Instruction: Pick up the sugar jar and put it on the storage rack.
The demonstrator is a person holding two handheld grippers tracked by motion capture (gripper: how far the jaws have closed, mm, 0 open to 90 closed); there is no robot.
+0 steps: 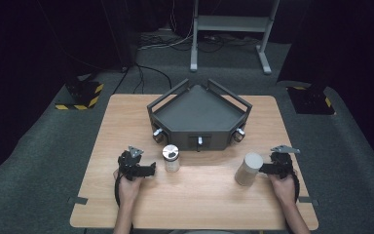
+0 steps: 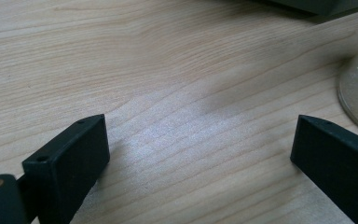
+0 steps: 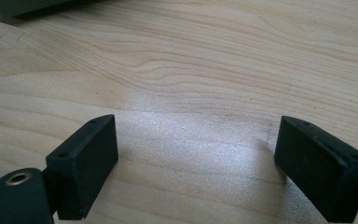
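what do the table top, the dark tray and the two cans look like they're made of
Table: pale wood or wood-look laminate, matt; grain lines run along it in both gripper views. Tray: dark grey, matt, probably painted metal or plastic; flat panels, rail handles. Left can: likely metal, its top shines silver. Right can: pale, dull, maybe card or plastic; hard to tell.

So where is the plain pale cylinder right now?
In the high view, the pale cylinder stands on the wooden table's right side, just left of the right gripper, below the dark tray.
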